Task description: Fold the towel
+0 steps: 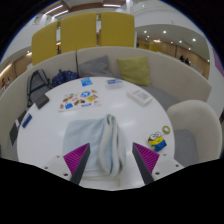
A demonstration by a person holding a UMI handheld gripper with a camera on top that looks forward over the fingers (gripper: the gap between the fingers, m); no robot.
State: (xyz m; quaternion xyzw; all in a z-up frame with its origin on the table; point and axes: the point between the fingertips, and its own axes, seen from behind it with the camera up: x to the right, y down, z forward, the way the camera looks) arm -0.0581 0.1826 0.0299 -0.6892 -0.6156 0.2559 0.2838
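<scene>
The grey towel (108, 140) lies bunched in a narrow ridge on the white bench (60, 135). It runs toward twelve o'clock. The gripper (109, 165) is closed on its near end.

A round white table (60, 130) carries a grey towel (108, 140), cards (78, 99) and a book (140, 97).

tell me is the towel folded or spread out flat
Neither: the towel is bunched into a raised ridge on the white table, between the gripper fingers.
</scene>
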